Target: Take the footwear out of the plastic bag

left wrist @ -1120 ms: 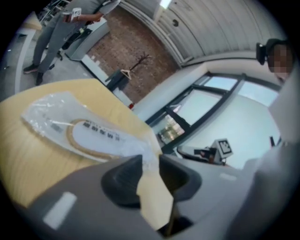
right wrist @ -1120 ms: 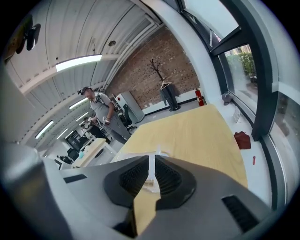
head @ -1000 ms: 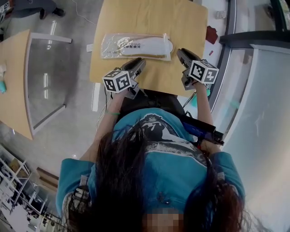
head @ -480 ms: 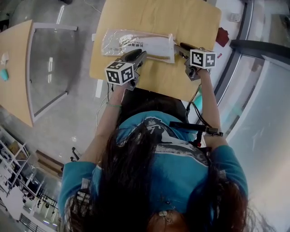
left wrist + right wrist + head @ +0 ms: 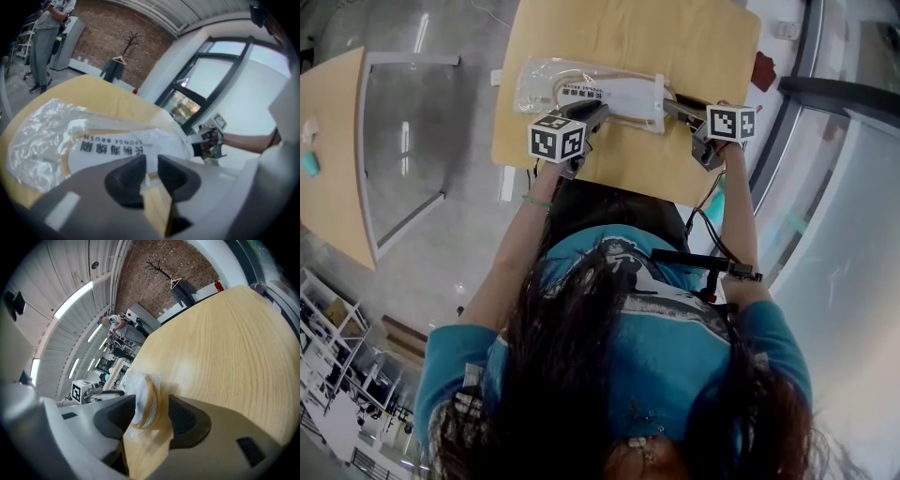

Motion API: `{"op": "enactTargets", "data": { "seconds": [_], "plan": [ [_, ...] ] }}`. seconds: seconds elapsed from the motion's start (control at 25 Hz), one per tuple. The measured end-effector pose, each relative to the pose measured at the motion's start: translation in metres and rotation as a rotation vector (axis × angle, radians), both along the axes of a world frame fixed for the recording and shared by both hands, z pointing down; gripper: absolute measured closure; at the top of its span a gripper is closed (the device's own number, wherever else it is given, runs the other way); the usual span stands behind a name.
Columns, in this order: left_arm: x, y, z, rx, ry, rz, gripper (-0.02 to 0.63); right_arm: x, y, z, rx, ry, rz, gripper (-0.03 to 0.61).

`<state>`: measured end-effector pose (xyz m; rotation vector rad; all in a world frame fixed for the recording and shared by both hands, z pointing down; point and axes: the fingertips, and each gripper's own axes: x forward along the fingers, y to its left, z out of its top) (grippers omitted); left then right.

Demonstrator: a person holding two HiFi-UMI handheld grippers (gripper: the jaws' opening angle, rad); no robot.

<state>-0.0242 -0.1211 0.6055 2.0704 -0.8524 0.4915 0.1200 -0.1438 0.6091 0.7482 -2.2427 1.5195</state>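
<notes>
A clear plastic bag [image 5: 581,92] with white, tan-edged slippers inside lies flat on the wooden table [image 5: 675,42]. My left gripper [image 5: 592,114] sits low at the bag's near edge. Its jaws stand narrowly apart with the table showing through the gap, and the bag [image 5: 93,147] lies just past the tips. My right gripper [image 5: 675,109] is at the bag's right end. Its jaws have just been opening and now stand wide, with the bagged slipper end [image 5: 146,401] between the pads, apart from both.
The table's near edge runs right under both grippers. A second table [image 5: 328,159] stands off to the left across the floor. A dark window frame [image 5: 787,103] runs along the right, with a small red object [image 5: 764,71] beside the table. A person stands far behind [image 5: 47,33].
Both grippers have come forward and down from near the table's front edge to the bag. The right jaws have opened wide around the bag's right end.
</notes>
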Motion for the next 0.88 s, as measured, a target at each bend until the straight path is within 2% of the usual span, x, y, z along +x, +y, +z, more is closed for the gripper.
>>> {"op": "enactTargets", "data": {
  "seconds": [0.12,0.24,0.32,0.4,0.48,0.56,0.64,0.72,0.88],
  "plan": [
    [-0.003,0.000,0.004,-0.004,0.000,0.021,0.558,-0.001,0.004,0.007,-0.024,0.032,-0.020,0.379],
    [-0.006,-0.003,0.007,-0.026,0.033,0.004,0.606,-0.005,0.004,0.009,-0.062,0.017,-0.033,0.379],
    [-0.006,-0.004,0.008,-0.040,0.049,0.000,0.606,-0.008,0.004,0.010,-0.104,-0.015,-0.028,0.382],
    [-0.006,-0.004,0.008,-0.042,0.051,0.008,0.606,-0.010,0.005,0.009,-0.148,-0.069,-0.010,0.411],
    [-0.006,-0.005,0.008,-0.038,0.053,0.014,0.606,-0.010,0.006,0.008,-0.159,-0.090,0.014,0.426],
    [-0.006,-0.005,0.006,-0.037,0.070,0.008,0.587,-0.009,0.006,0.007,-0.139,-0.077,0.028,0.446],
    [-0.004,-0.005,-0.002,-0.038,0.105,-0.013,0.538,-0.010,0.007,0.004,-0.141,-0.084,0.057,0.460],
    [-0.003,-0.004,-0.013,-0.031,0.138,-0.030,0.484,-0.010,0.007,-0.001,-0.156,-0.107,0.096,0.469],
    [-0.003,-0.001,-0.032,-0.005,0.154,-0.042,0.442,-0.012,0.001,-0.020,-0.161,-0.196,0.171,0.486]
  ]
}}
